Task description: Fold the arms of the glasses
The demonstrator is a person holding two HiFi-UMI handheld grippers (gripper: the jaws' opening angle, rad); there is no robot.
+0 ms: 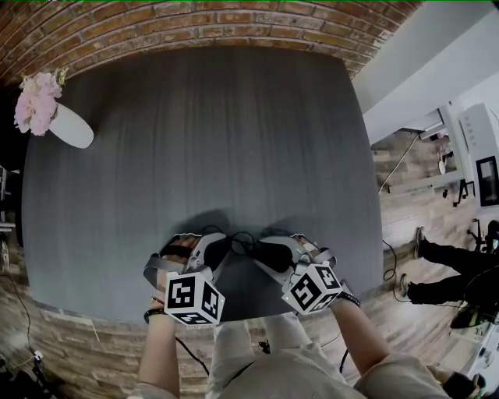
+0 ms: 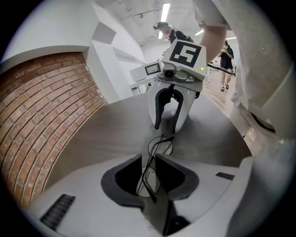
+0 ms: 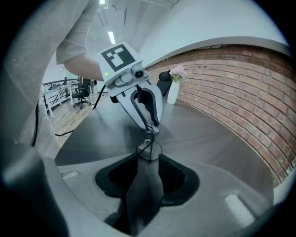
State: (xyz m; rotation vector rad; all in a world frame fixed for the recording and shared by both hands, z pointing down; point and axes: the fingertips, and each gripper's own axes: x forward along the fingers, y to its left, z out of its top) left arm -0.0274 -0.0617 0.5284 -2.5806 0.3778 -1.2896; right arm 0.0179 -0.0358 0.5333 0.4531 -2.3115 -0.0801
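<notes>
Facing each other low over the near edge of the dark grey surface (image 1: pixel 203 140): both grippers, tips close together. Thin wire-framed glasses (image 2: pixel 162 147) rest on the surface between them.

Left gripper (image 2: pixel 149 173): jaws partway apart, released. One lens and a dark arm of the glasses stand between the pads, which are not pressing on them.

Right gripper (image 3: pixel 148 169): jaws spread wide, gripping nothing. The other lens sits just ahead of its tips.

White vase (image 1: pixel 70 126) with pink flowers (image 1: pixel 37 101) stands at the far left corner, well apart. Brick wall (image 1: pixel 218 23) runs beyond the far edge.
</notes>
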